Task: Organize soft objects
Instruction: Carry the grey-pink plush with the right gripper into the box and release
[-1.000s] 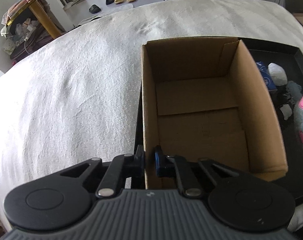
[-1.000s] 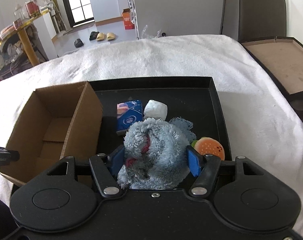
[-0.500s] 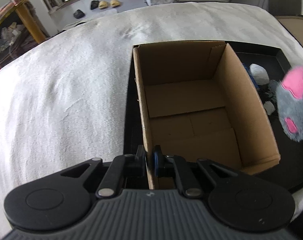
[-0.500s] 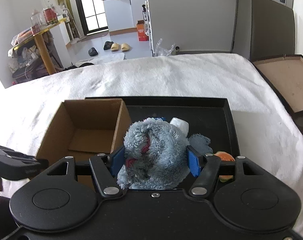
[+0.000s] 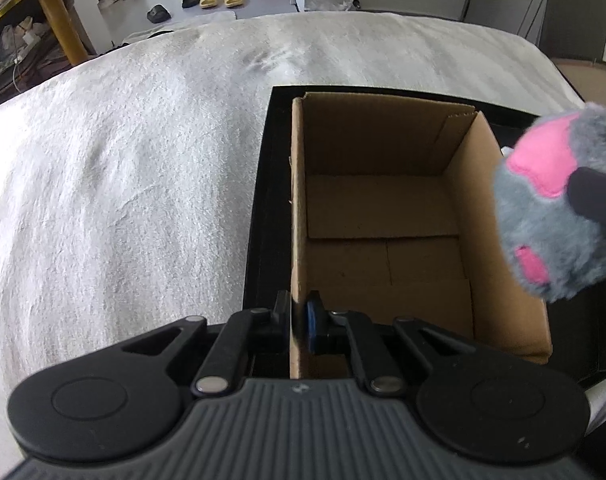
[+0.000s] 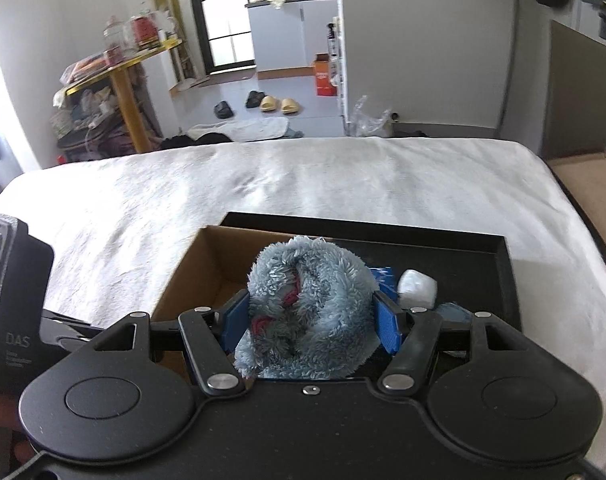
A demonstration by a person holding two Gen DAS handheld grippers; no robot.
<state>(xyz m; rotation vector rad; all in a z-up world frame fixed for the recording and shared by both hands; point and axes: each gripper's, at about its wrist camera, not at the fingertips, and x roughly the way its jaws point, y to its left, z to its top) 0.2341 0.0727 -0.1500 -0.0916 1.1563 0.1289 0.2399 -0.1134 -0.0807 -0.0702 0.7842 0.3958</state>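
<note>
An open cardboard box [image 5: 387,216] stands in a black tray [image 5: 263,208] on a white bed cover. My left gripper [image 5: 299,316] is shut on the box's near left wall, one pad inside and one outside. In the right wrist view my right gripper [image 6: 310,320] is shut on a fluffy grey-blue plush toy [image 6: 307,312] with pink patches, held up over the box's [image 6: 207,276] right side. From the left wrist view the same plush toy [image 5: 563,208] hangs in the air at the right, above the box's right wall.
In the tray [image 6: 483,264] to the right of the box lie a white soft lump [image 6: 417,286] and a blue packet [image 6: 383,276], partly hidden by the plush. A brown board [image 6: 587,188] sits off the bed's right side. The white bed cover [image 5: 123,180] spreads left and behind.
My right gripper has lifted the plush toy out of the tray and carried it left toward the box. The left gripper has stayed clamped on the box wall, tilting a little.
</note>
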